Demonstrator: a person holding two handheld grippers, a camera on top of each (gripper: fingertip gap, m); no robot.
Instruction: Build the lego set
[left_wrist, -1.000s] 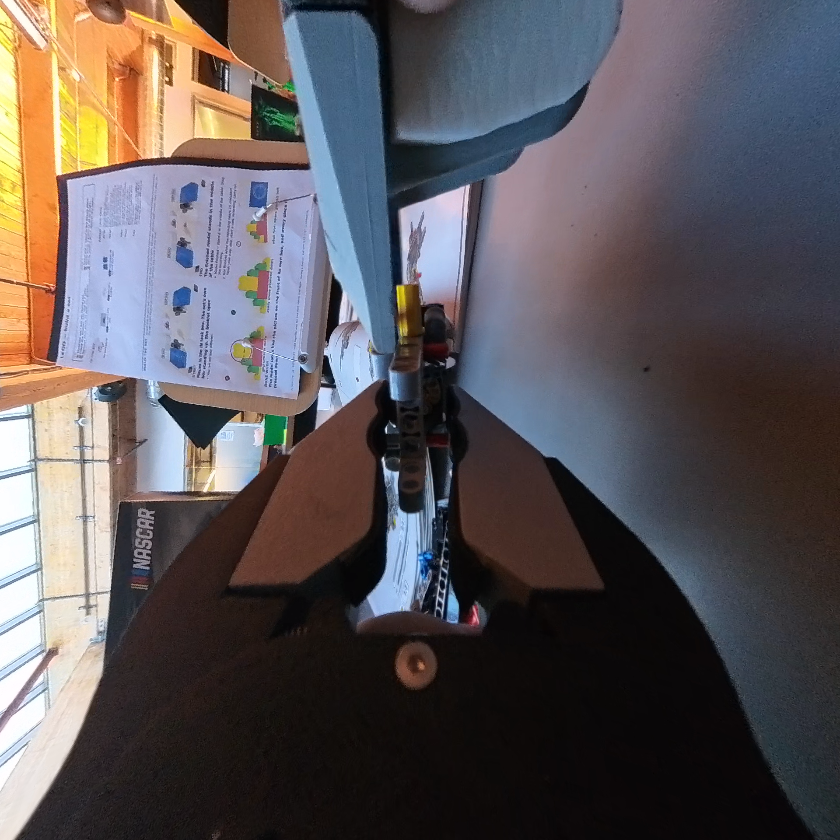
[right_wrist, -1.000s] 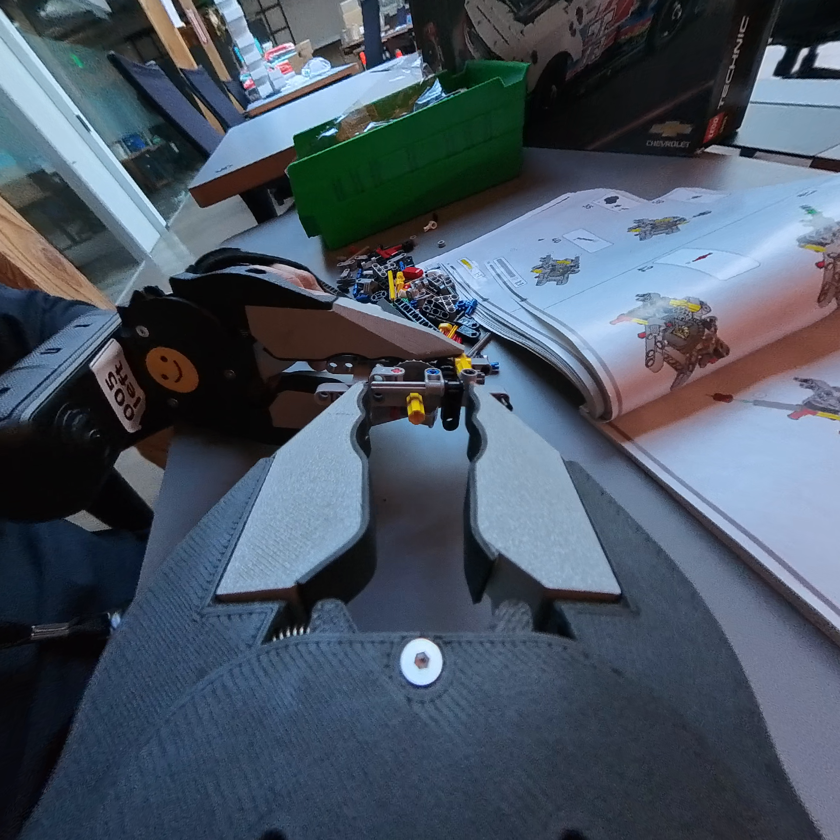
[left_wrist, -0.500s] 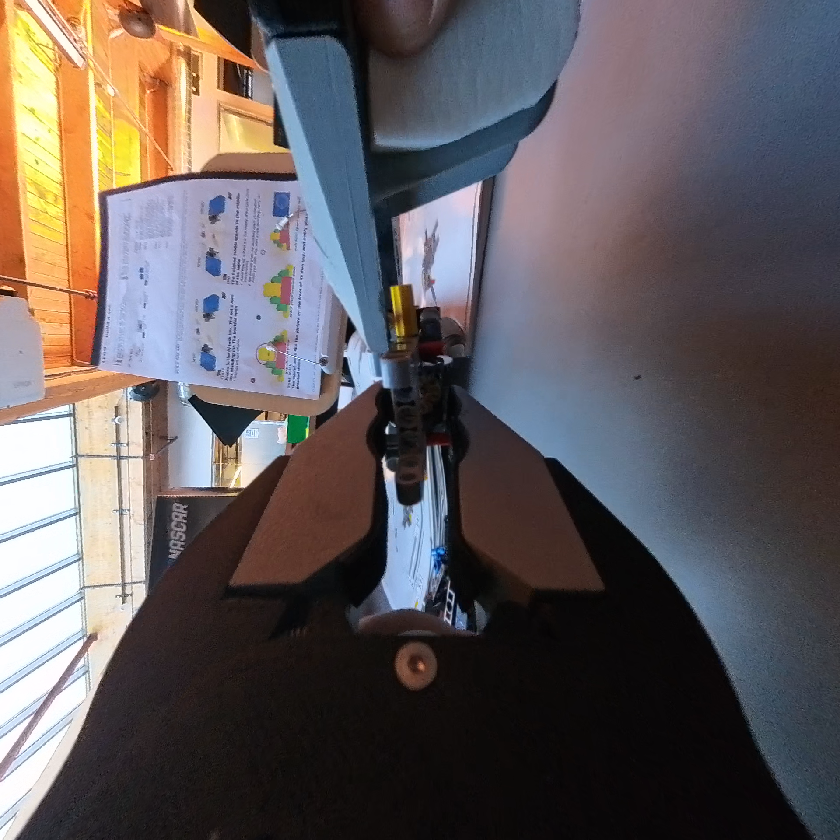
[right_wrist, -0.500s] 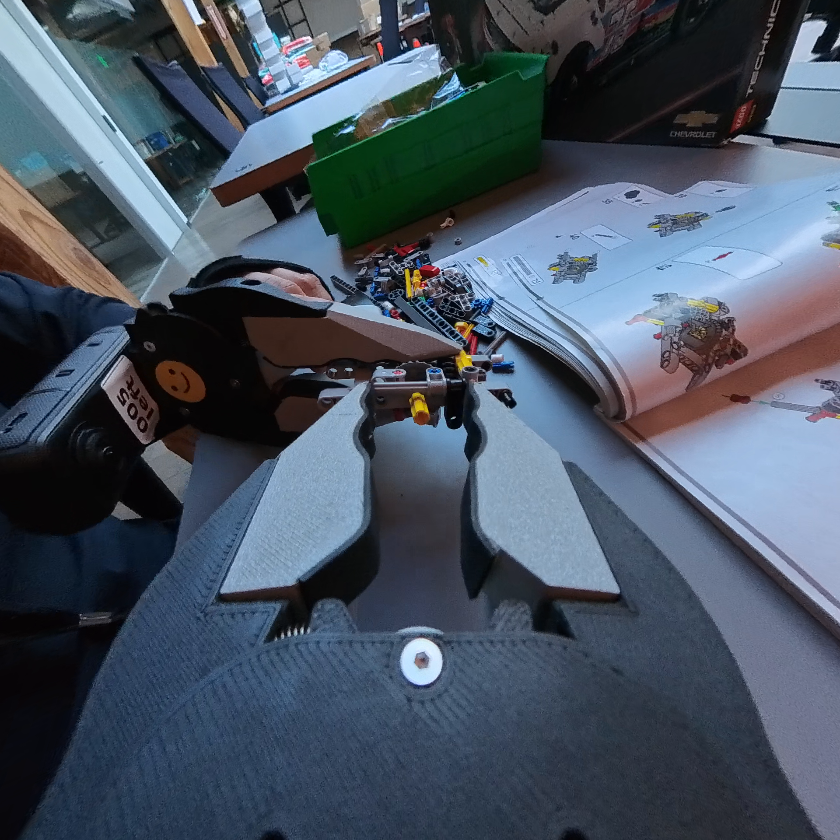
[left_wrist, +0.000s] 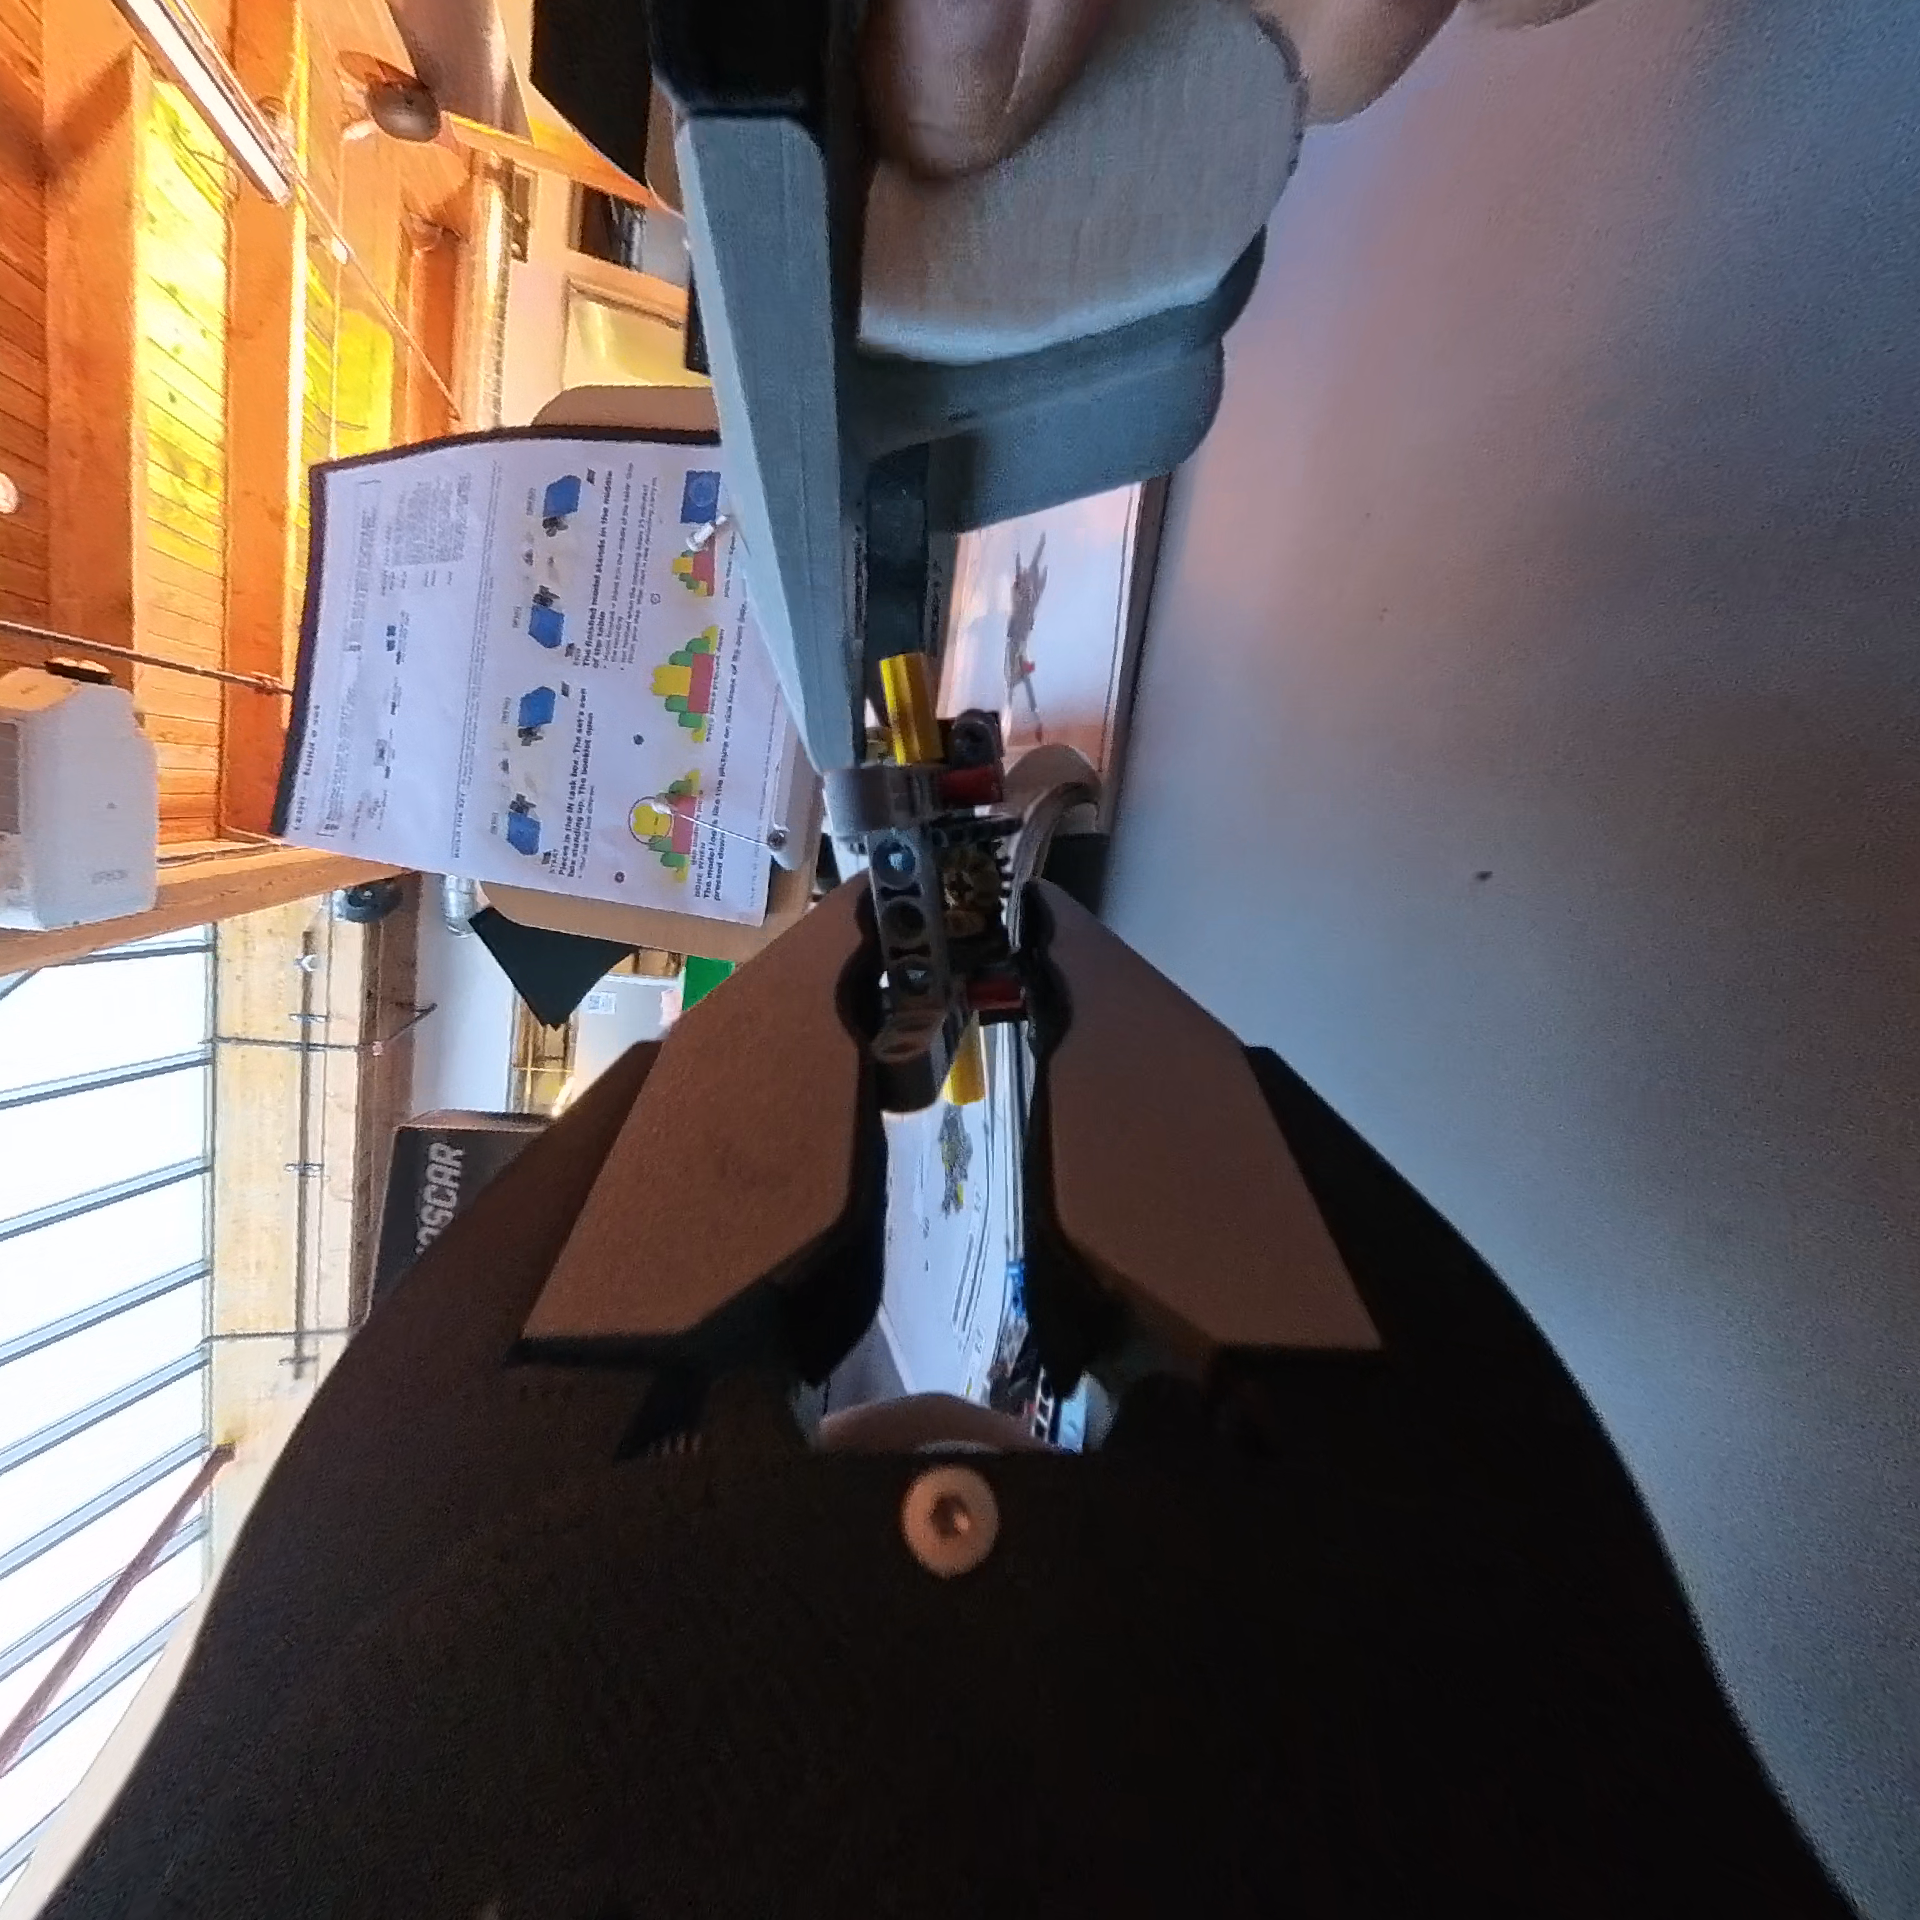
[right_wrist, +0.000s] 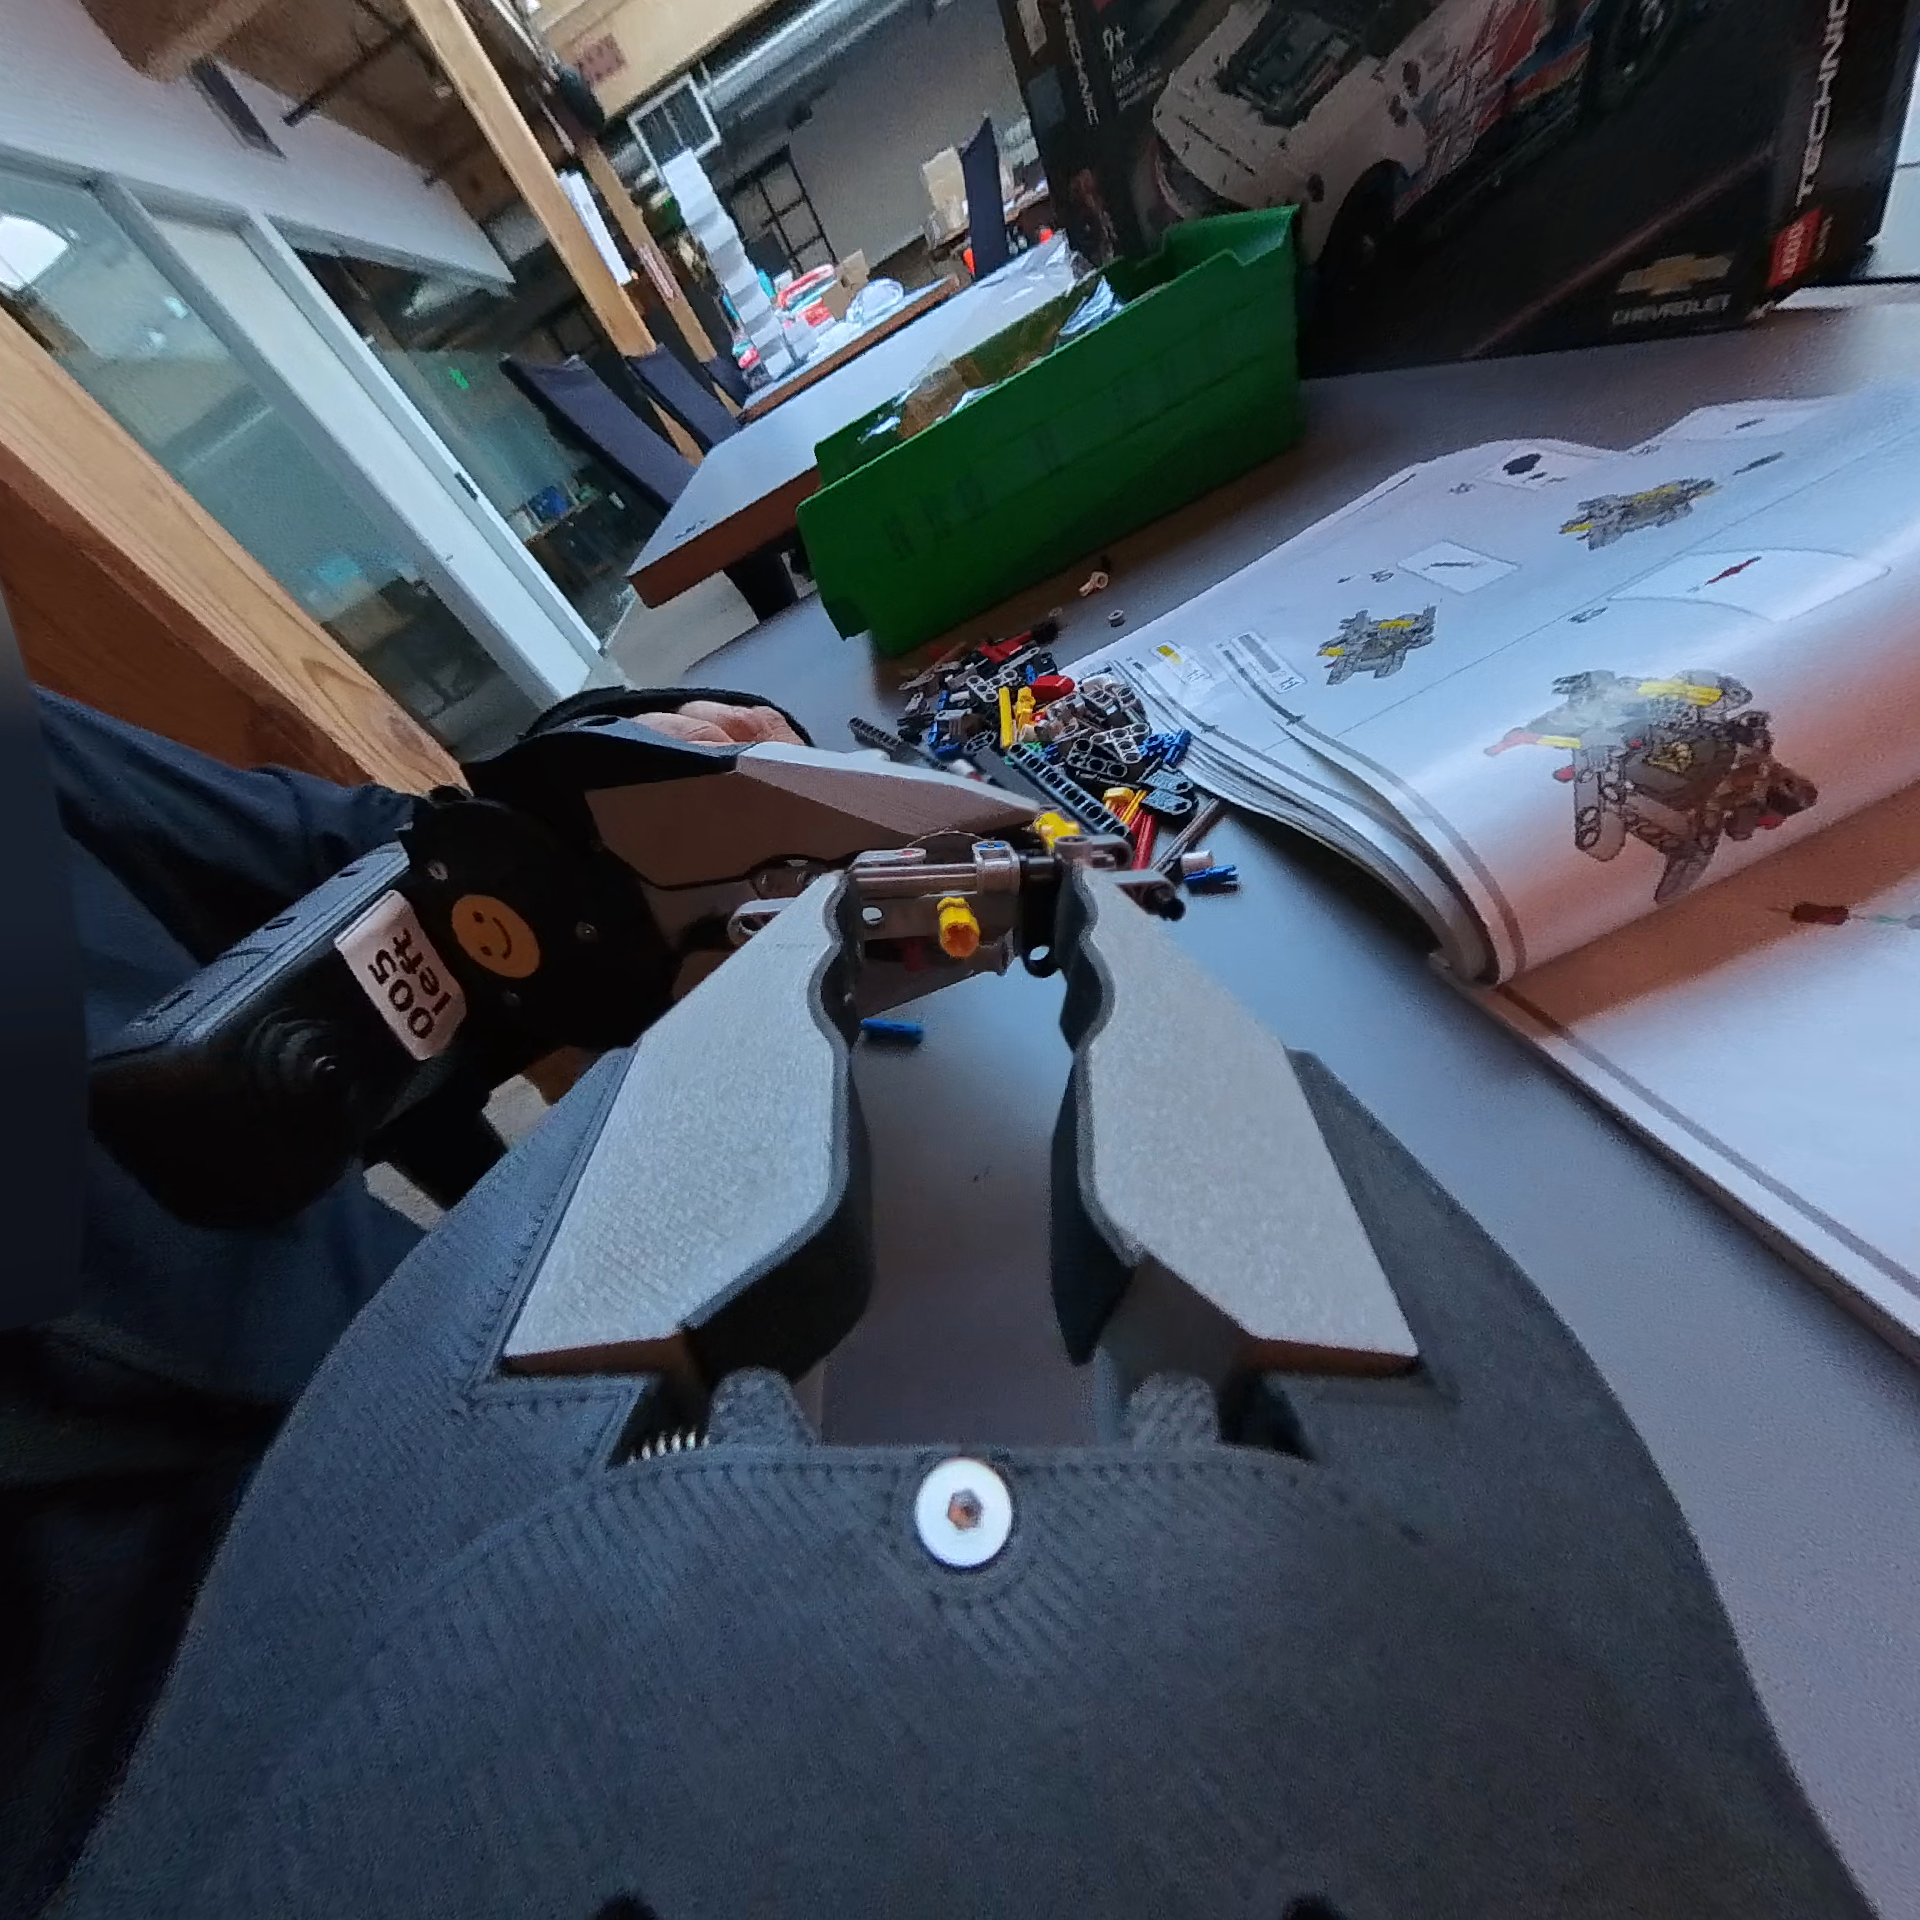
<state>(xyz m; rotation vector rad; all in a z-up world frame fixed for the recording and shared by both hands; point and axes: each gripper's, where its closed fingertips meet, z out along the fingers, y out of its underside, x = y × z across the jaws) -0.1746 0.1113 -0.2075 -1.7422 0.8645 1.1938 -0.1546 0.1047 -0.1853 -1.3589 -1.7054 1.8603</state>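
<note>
Two handheld grippers meet on one small brick assembly (right_wrist: 940, 899), held above the dark grey table (right_wrist: 1403, 1091). The left gripper (left_wrist: 951, 940) is closed to a narrow gap on the assembly, both pads pressing against its sides. The right gripper (right_wrist: 951, 914) stands at a moderate gap, its two grey fingertips bearing on opposite ends of the same assembly.

The assembly is a single cluster of plastic parts: grey perforated beams, one tan gear (left_wrist: 961, 888), red connectors, black pieces and yellow pins, one of which projects toward the right wrist camera (right_wrist: 956, 925). In the right wrist view its long axis runs left to right across the jaws, roughly level with the table; in the left wrist view the grey holed beam (left_wrist: 904, 935) runs along the fingers, away from the camera.

Both grippers have matte, grainy printed bodies with flat grey wedge-shaped fingers and scalloped inner edges. The left gripper's body carries one round yellow sticker and one white label.

On the table lie one loose pile of small mixed-colour parts (right_wrist: 1049, 727), one blue pin (right_wrist: 890, 1031) by itself under the assembly, one open instruction booklet (right_wrist: 1558, 748) with glossy pages, one green plastic bin (right_wrist: 1049, 457) and one dark cardboard box (right_wrist: 1455, 156). One printed sheet on a board (left_wrist: 540, 675) stands in the background.
</note>
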